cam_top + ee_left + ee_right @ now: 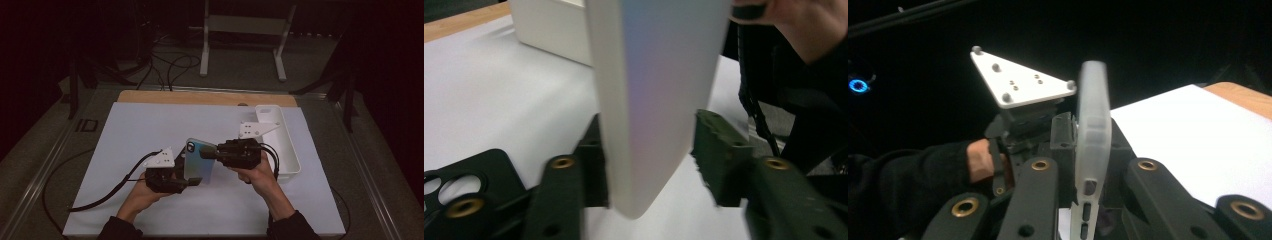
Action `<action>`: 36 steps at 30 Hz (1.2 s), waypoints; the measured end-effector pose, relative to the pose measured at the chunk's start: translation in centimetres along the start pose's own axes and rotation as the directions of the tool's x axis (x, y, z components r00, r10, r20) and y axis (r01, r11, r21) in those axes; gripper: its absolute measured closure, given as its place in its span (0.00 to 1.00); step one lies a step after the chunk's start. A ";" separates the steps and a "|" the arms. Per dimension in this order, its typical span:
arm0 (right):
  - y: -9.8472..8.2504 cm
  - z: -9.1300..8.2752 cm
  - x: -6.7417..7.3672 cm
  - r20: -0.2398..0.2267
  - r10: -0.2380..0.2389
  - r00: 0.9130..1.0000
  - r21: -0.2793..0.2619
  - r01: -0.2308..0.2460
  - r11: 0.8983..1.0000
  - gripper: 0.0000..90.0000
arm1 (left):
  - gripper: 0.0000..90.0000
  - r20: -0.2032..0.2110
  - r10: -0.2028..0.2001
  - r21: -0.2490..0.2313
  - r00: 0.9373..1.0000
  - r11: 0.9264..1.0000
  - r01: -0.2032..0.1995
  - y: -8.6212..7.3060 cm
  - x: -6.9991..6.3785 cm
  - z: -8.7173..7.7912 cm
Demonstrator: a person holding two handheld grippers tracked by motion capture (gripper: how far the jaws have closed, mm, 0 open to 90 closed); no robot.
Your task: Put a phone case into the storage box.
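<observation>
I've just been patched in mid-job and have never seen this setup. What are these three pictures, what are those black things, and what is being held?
There is no robot arm here: a person holds a hand-held gripper in each hand. The high view looks down on the table from above the person. The other two views come from cameras riding on each gripper, looking along its black fingers. On the white sheet a white tray sits at the right. The right gripper is shut on a translucent phone case and holds it on end. The left gripper has its fingers on either side of the case's lower end. I cannot tell whether both of them press on it.
</observation>
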State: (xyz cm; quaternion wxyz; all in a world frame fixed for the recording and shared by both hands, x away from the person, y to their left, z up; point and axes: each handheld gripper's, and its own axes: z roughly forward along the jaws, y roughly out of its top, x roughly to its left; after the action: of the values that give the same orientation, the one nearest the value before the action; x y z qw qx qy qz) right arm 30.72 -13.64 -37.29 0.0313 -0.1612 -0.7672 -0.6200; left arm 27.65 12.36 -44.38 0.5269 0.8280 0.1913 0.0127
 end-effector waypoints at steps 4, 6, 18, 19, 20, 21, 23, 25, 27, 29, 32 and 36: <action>0.1 -0.1 0.0 0.006 -0.020 1.000 0.011 0.020 1.000 0.88 | 0.72 0.019 0.013 0.017 1.000 1.000 -0.013 -0.1 -0.1 0.1; 0.1 0.0 0.0 0.014 -0.032 0.999 0.011 0.031 0.999 0.84 | 0.76 0.028 0.017 0.028 0.999 0.999 -0.018 -0.1 -0.2 0.3; 0.1 0.4 -0.2 0.089 -0.043 0.995 0.035 0.040 0.999 0.56 | 0.90 -0.046 0.031 0.033 0.998 0.999 -0.029 -0.3 -0.2 0.7; 0.0 0.4 -0.2 0.100 -0.040 0.994 0.039 0.036 0.999 0.54 | 0.90 -0.053 0.030 0.037 0.998 0.999 -0.028 -0.4 -0.2 0.7; 0.0 0.3 -0.3 0.108 -0.032 0.994 0.040 0.028 0.999 0.48 | 0.90 -0.061 0.029 0.041 0.998 0.999 -0.027 -0.4 -0.1 0.7; -0.1 0.3 -0.3 0.119 -0.032 0.992 0.042 0.027 0.999 0.44 | 0.90 -0.068 0.029 0.045 0.997 0.999 -0.026 -0.4 -0.1 0.8; -0.1 0.2 -0.3 0.140 -0.029 0.990 0.043 0.024 0.999 0.38 | 0.90 -0.080 0.026 0.048 0.996 0.999 -0.022 -0.4 -0.1 0.8; -0.2 0.2 -0.3 0.154 -0.025 0.988 0.047 0.018 0.999 0.32 | 0.90 -0.092 0.023 0.048 0.995 0.999 -0.019 -0.4 0.0 0.8; -0.3 0.3 -0.4 0.176 -0.018 0.984 0.068 0.007 0.998 0.26 | 0.90 -0.112 0.018 0.050 0.994 0.999 -0.012 -0.4 0.1 0.8; -0.4 0.3 -0.4 0.200 -0.015 0.980 0.075 0.000 0.997 0.22 | 0.90 -0.131 0.015 0.050 0.991 0.999 -0.009 -0.4 0.2 0.8; -0.5 0.1 -0.6 0.244 0.002 0.970 0.075 -0.021 0.997 0.15 | 0.90 -0.156 0.002 0.048 0.988 0.999 0.006 -0.4 0.3 0.8; -0.6 0.0 -0.6 0.281 0.013 0.960 0.078 -0.036 0.996 0.10 | 0.90 -0.179 -0.012 0.048 0.984 0.999 0.021 -0.5 0.4 0.8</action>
State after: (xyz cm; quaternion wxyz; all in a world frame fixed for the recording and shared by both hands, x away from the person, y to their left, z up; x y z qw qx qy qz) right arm 31.07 -13.86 -37.98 -0.0632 -0.2553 -0.7866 -0.5586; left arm 28.05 12.03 -45.22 0.4871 0.8346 0.2449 0.0781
